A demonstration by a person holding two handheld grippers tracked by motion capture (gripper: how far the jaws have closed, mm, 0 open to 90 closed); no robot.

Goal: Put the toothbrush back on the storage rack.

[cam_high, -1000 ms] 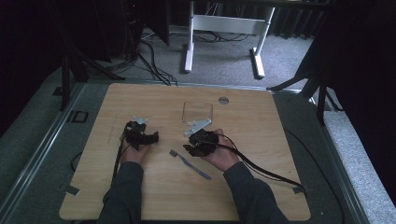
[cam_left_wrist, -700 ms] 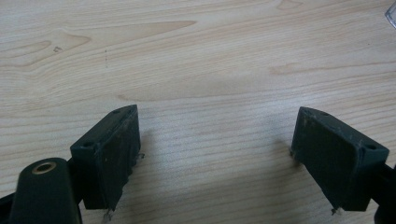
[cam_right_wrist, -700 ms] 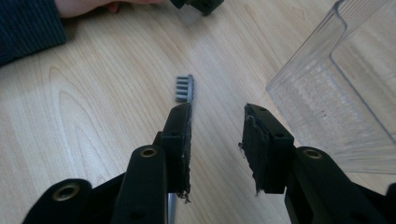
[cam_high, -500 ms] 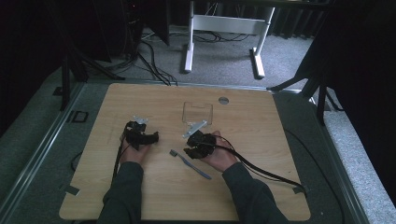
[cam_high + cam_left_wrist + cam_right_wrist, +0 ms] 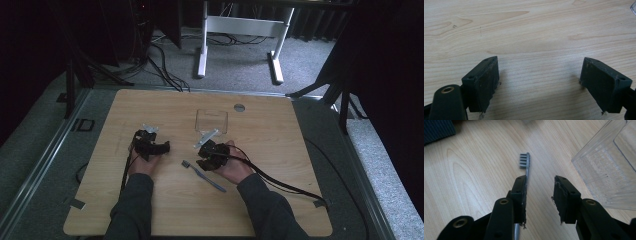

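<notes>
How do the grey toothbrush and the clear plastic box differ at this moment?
The grey plastic toothbrush is slim, opaque and lies flat on the wooden table; the clear plastic box is broad, see-through and stands with its opening up. The toothbrush runs beside and under one jaw of the right gripper; the box sits off to the side, apart from the jaws. The toothbrush lies nearer the person, the box farther back. Both rest on the table, ungripped.

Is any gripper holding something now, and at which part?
Nothing is held. The right gripper is open beside the toothbrush; the left gripper is open over bare table.
</notes>
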